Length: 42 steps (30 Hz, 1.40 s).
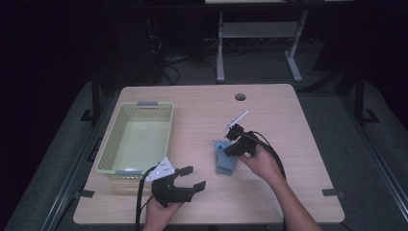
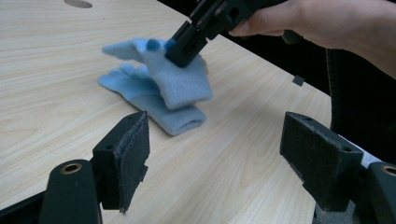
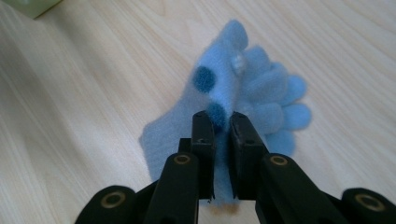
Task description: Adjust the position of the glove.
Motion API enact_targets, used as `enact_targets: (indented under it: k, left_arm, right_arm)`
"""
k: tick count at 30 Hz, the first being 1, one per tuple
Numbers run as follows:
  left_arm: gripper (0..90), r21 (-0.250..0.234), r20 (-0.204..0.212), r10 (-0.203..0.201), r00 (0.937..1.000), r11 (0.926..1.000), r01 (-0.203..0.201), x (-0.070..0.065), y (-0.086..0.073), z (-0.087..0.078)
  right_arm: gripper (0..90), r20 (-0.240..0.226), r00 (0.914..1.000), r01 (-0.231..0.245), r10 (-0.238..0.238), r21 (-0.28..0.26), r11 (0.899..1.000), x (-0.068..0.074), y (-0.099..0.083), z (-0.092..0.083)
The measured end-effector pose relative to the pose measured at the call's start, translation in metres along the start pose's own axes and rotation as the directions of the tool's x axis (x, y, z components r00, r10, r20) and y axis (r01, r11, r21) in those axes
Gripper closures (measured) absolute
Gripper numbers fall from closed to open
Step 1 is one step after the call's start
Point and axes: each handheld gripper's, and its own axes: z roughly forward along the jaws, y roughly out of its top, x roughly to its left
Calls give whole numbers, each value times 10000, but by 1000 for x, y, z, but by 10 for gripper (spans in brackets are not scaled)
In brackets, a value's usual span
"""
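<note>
The right tongs (image 3: 222,140) were seen clamped on a fold of a light blue glove (image 3: 219,93), which was raised partly off the counter (image 1: 269,110). A second blue glove (image 2: 140,95) lay flat under it. In the high view the gloves were found just right of the counter's centre, at about three o'clock from the pale green basket (image 1: 108,144). The left tongs (image 2: 224,149) were held wide open at six o'clock, nothing gripped, well apart from the gloves.
</note>
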Motion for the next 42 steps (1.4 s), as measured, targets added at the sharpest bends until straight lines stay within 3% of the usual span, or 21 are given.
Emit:
enact_targets:
  k: [24, 31, 37, 39, 42]
  left_arm:
    - [239, 37, 6, 3, 10000, 10000, -4, 0, 0, 0]
    - [239, 63, 25, -57, 10000, 10000, 57, 0, -1, 0]
    - [240, 169, 29, -12, 10000, 9999, 12, 0, -1, 1]
    - [240, 92, 37, -116, 9999, 9999, 116, -1, -1, 2]
    - [240, 132, 32, -60, 10000, 9999, 59, -1, -2, 2]
  right_arm:
    - [766, 193, 9998, 54, -64, 496, 9988, -2, -5, 22]
    - [680, 96, 9999, -93, 87, 630, 9980, -4, -7, 31]
    - [552, 91, 9999, -131, 127, 394, 9991, -5, -7, 29]
    - [565, 125, 9996, -242, 240, 163, 9996, -6, -6, 26]
    - [726, 237, 9993, -276, 280, -173, 9995, -5, -6, 22]
